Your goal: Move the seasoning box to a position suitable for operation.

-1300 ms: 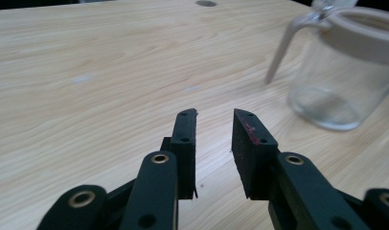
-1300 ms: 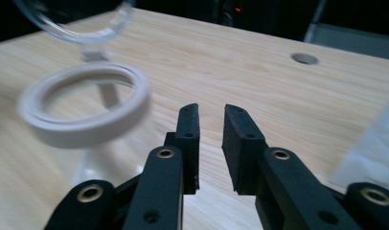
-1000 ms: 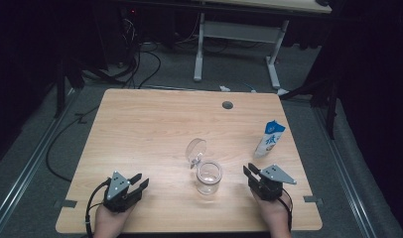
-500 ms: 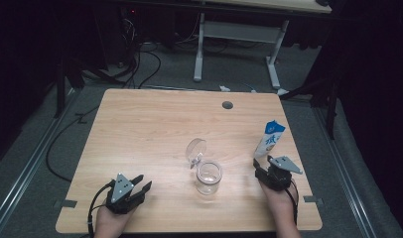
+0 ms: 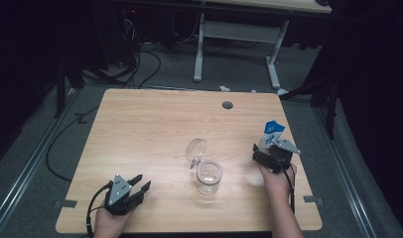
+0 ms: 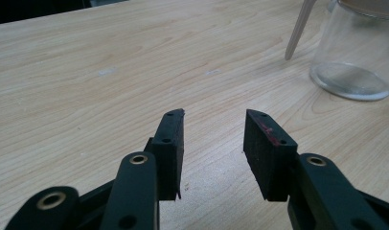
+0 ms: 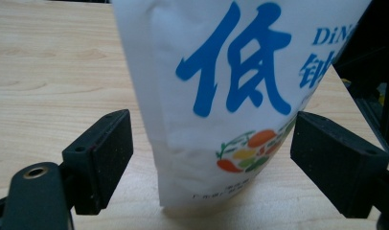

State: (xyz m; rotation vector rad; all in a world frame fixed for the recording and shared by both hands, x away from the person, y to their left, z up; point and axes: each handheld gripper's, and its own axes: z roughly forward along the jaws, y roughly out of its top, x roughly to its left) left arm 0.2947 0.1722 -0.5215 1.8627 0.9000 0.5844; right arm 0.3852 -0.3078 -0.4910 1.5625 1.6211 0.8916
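A white and blue milk carton (image 5: 272, 133) stands upright near the table's right edge. My right gripper (image 5: 267, 150) is at its base. In the right gripper view the carton (image 7: 231, 91) stands between the pads (image 7: 111, 143) with a gap on each side. That gripper (image 7: 212, 132) is open, and its jaws have just been opening. A clear glass jar (image 5: 208, 176) stands at the table's middle front, its hinged lid (image 5: 195, 148) tipped open behind it. My left gripper (image 5: 141, 182) rests open at the front left with nothing between its fingers (image 6: 213, 129); the jar (image 6: 355, 52) is beyond it to the right.
The wooden table (image 5: 155, 124) has a round cable hole (image 5: 227, 105) near its far edge. A white desk frame (image 5: 239, 34) and floor cables (image 5: 135, 59) lie beyond the table. The carton stands close to the right edge.
My right gripper has moved away from the jar's side towards the carton, and its jaws have opened around the carton's base. The left gripper, the jar and the carton have stayed put.
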